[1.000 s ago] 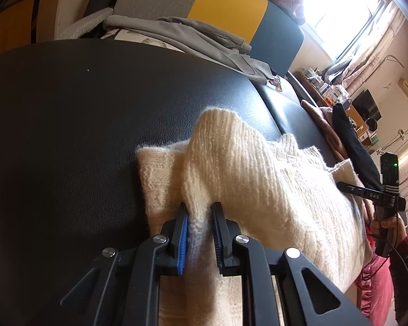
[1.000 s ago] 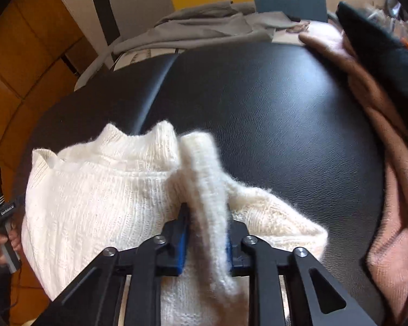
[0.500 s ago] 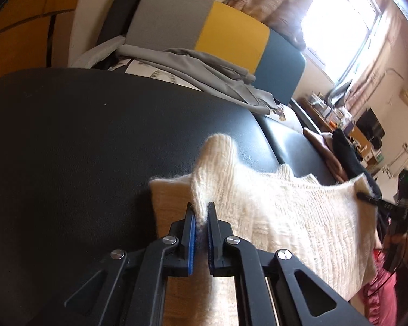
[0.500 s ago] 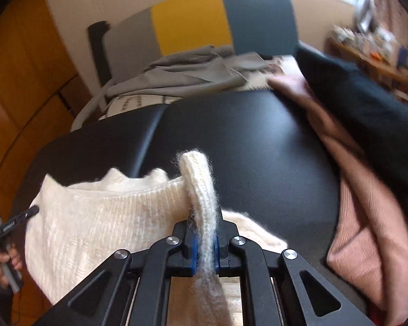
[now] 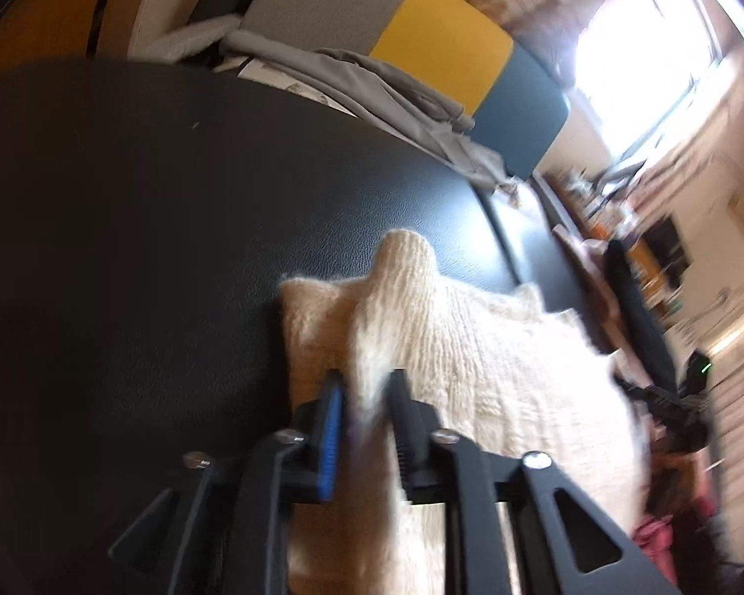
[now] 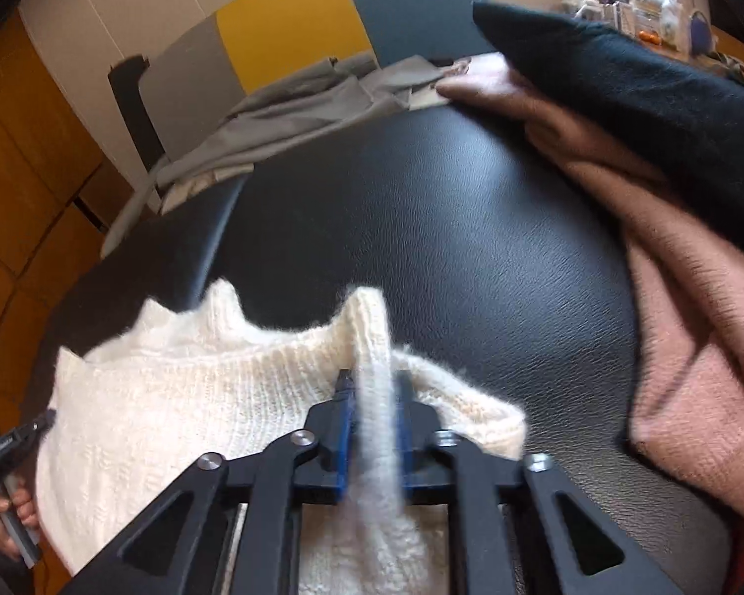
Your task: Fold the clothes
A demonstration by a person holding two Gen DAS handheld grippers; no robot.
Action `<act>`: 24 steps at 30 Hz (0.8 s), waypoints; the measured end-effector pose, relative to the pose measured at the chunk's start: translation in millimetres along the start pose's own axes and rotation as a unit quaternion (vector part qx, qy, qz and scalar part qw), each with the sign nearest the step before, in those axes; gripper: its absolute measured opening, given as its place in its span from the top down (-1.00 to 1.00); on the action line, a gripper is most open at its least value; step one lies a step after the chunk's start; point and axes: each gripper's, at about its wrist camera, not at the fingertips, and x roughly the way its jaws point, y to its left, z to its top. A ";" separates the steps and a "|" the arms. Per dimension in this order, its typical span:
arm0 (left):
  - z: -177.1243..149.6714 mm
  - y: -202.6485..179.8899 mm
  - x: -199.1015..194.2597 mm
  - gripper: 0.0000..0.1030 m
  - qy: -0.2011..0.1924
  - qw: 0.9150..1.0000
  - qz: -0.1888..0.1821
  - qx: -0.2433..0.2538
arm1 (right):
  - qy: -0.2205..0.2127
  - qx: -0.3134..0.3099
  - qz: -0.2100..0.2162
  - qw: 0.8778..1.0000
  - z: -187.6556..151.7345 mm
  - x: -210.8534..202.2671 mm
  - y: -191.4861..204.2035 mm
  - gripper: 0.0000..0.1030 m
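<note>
A cream knit sweater (image 5: 476,372) lies flat on a black leather seat (image 5: 173,228). A raised fold of it runs between the jaws of my left gripper (image 5: 364,382), which stand a little apart around it. In the right wrist view the same sweater (image 6: 198,396) spreads out to the left. Another ridge of knit passes through my right gripper (image 6: 376,379), whose jaws are also slightly parted around the wool. Both views are blurred by motion.
Grey clothes (image 6: 297,119) are heaped at the back of the seat (image 6: 446,228), against a grey, yellow and blue backrest. A pink garment (image 6: 694,347) and a black one (image 6: 645,89) lie along the right side. A hand (image 6: 10,520) holds the other gripper at the far left.
Half a second ago both grippers were clamped tight on the raised folds and lifted. Now the jaws have widened and both cameras sit lower, closer to the sweater.
</note>
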 end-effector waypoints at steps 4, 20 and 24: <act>-17.2 18.2 -29.6 0.47 -0.016 0.999 -0.034 -0.014 | -0.054 -0.047 -0.018 0.997 -4.9 -42.7 17.8 0.30; -94.3 24.5 -45.8 0.35 0.072 0.979 -0.185 0.034 | 0.033 -0.150 0.138 0.979 -105.2 -53.4 127.2 -0.11; -97.0 24.2 -47.5 0.80 0.083 0.980 -0.174 0.052 | 0.038 -0.166 0.111 0.979 -110.4 -36.5 143.4 -0.15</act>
